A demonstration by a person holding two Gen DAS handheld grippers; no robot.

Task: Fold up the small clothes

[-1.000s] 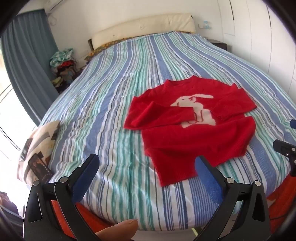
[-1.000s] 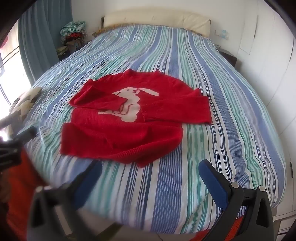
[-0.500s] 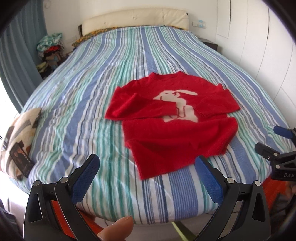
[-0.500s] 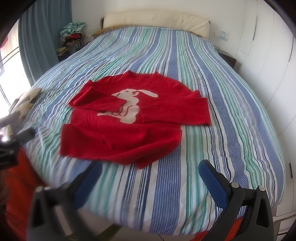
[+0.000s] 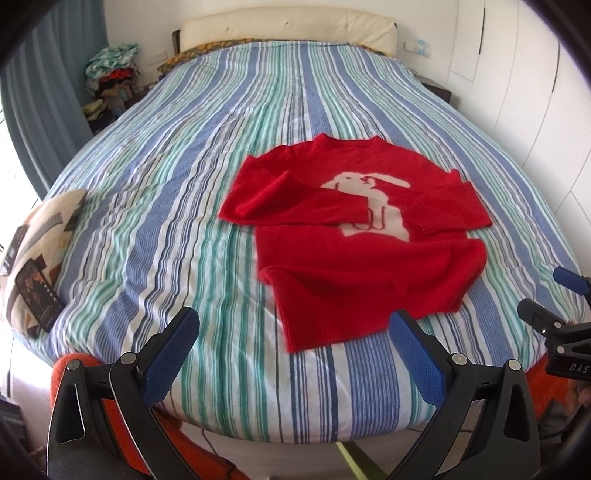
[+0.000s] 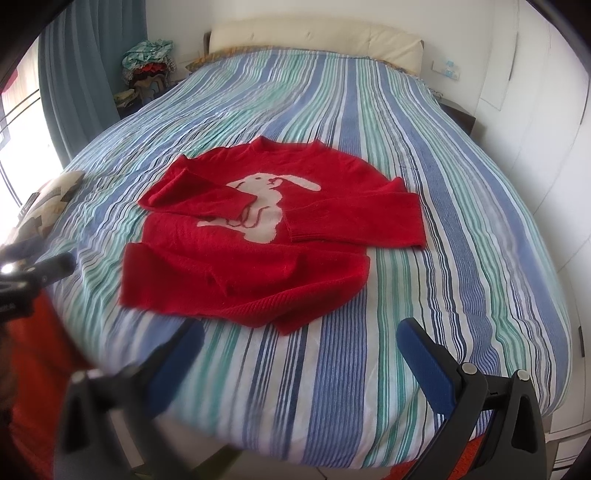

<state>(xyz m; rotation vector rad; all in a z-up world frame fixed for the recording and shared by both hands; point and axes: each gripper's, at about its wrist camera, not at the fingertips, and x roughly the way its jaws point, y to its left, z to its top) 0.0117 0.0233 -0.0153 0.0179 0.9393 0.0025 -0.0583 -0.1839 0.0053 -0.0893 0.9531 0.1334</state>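
Note:
A small red sweater (image 5: 354,236) with a white rabbit on its chest lies face up on the striped bed. Both sleeves are folded in across the front. It also shows in the right wrist view (image 6: 266,229). My left gripper (image 5: 291,328) is open and empty, held just short of the sweater's near hem. My right gripper (image 6: 299,339) is open and empty, also short of the hem. The right gripper's tips show at the right edge of the left wrist view (image 5: 546,299).
The bed (image 5: 207,177) has a blue, green and white striped cover and a cream headboard (image 5: 288,26). A patterned cushion (image 5: 37,243) lies at its left edge. A pile of clothes (image 5: 110,74) sits by the curtain. White wardrobe doors (image 6: 546,110) stand on the right.
Both grippers have drawn back a little and the left view has swung right, so the sweater sits more centred. The sweater itself has not moved. Both grippers stay open.

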